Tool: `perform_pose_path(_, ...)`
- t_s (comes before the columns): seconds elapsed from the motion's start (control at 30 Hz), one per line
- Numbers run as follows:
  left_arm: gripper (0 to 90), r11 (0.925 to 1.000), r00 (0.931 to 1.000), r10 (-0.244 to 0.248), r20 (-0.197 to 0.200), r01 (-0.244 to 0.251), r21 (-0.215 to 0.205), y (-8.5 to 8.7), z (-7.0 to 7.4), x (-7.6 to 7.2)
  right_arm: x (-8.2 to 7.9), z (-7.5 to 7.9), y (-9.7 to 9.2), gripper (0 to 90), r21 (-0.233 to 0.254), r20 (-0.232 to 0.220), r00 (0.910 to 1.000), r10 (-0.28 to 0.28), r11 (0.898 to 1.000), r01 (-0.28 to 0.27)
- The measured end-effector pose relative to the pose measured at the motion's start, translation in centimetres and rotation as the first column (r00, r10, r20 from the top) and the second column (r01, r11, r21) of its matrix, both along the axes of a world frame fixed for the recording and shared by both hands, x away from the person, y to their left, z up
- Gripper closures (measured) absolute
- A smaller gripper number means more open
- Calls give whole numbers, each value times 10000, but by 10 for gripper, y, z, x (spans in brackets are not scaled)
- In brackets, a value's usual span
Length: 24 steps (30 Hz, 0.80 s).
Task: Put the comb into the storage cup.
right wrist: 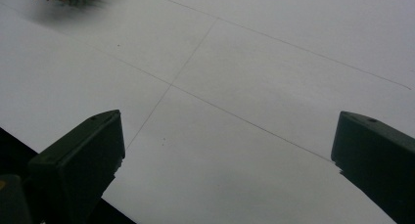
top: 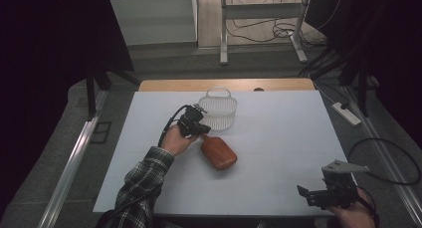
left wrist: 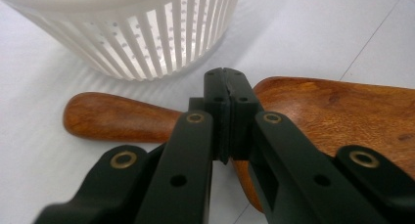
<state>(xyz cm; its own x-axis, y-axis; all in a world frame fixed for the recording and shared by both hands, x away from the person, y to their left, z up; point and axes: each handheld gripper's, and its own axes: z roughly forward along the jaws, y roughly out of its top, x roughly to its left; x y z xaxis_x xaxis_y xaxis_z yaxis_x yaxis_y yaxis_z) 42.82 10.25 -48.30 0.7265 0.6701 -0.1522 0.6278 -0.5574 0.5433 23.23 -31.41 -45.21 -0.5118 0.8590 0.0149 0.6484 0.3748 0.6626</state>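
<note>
Left gripper [top: 199,127] sits over neck of wooden brush [top: 218,154], jaws pressed together, nothing seen between pads. Brush lies flat on white table [top: 278,138], handle tip near white basket [top: 217,110]. Right gripper [top: 326,193] waits at table's near right edge, jaws wide apart, holding nothing.

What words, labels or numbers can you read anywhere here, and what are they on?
None can be read.
The wooden brush shows bare grain, no label.
The white basket has plain slats, no print.
The table shows thin lines, no writing.
The left gripper and right gripper bear no visible marks.
</note>
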Motion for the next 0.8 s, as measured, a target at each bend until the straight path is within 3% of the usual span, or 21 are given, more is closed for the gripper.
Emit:
perform_pose_path(0.2, 889, 9999, 9997, -3, -252, 6, 133, -3, -13, 7, 0, 0, 0, 0, -11, -26, 10000, -4, 10000, 4)
perform_pose_path(0.4, 890, 9996, 9998, 57, -213, -51, 289, -4, -21, 12, 0, 0, 0, 0, -21, -42, 10000, 22, 10000, -22)
perform_pose_path(0.8, 891, 9986, 9994, -33, -333, 50, 536, 1, -23, 5, 0, 0, 0, 0, -42, -70, 10000, 15, 10000, -15)
